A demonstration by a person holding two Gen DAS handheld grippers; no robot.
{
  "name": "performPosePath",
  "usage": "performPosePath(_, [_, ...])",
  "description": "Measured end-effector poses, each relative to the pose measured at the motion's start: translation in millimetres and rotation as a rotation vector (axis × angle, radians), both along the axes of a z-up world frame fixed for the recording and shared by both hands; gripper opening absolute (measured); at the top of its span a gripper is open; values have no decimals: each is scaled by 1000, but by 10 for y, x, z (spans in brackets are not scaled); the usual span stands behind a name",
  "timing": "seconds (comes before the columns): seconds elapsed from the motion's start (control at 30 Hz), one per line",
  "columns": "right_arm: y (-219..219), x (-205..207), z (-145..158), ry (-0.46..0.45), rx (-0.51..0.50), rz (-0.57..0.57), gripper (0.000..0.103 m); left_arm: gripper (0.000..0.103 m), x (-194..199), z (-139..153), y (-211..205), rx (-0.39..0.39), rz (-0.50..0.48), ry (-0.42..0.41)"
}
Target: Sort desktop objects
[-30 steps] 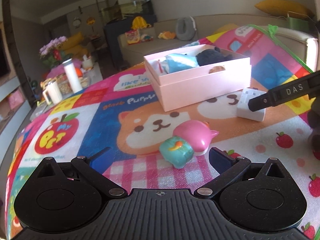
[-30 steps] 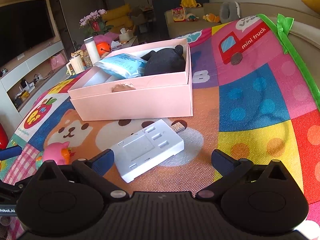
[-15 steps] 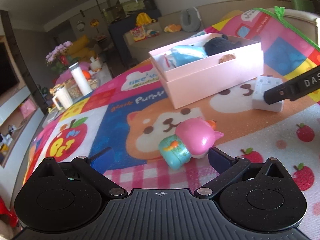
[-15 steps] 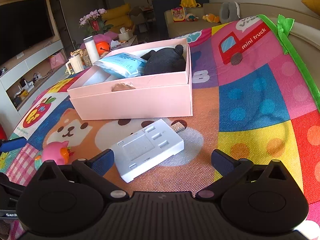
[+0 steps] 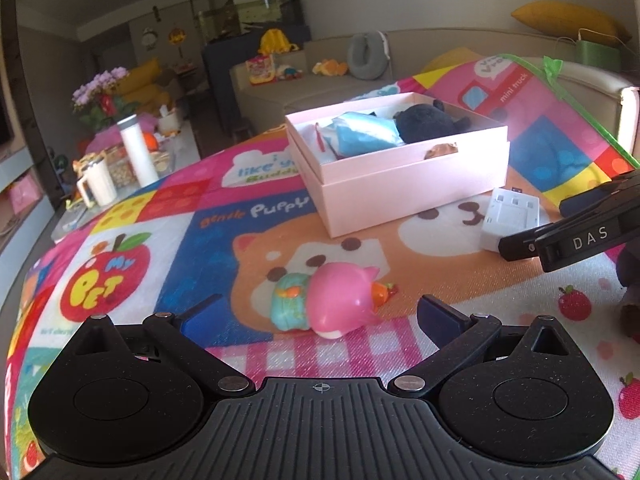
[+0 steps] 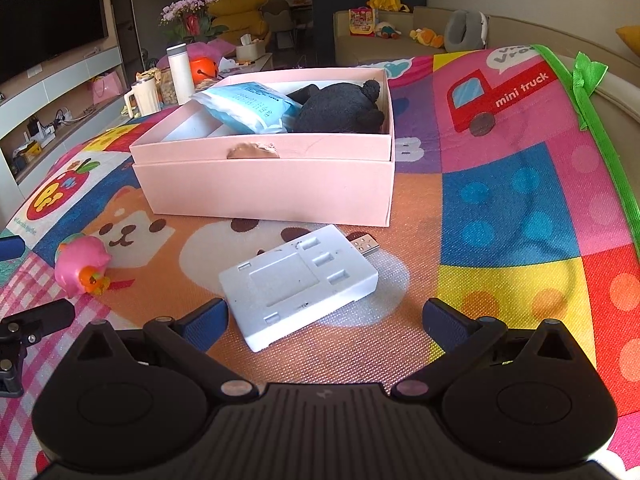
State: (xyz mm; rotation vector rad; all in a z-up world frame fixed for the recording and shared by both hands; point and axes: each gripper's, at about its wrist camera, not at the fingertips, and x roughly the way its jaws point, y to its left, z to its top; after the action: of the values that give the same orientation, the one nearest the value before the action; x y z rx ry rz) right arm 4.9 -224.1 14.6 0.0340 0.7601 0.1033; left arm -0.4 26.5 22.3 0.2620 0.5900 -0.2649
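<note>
1. Left claw [image 5: 320,312] is spread wide around the pink toy [image 5: 340,304], lower centre.
2. Right claw [image 6: 326,316] gapes wide before the white adapter [image 6: 300,284], centre frame.
3. Pink box [image 6: 272,184] lies beyond; bare mat [image 6: 520,264] at right.

Pink toy [image 5: 340,300] on side; white hub [image 6: 300,284] flat.
</note>
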Motion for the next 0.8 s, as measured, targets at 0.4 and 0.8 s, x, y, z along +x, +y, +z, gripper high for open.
performPosePath(0.4, [-128,-226,156,-129,72,75,103,77,261,-76,-43,-28,60,36])
performPosePath(0.8, [-60,288,72,-44,-128,329,103,78,-38,-82,68,-99,13,54])
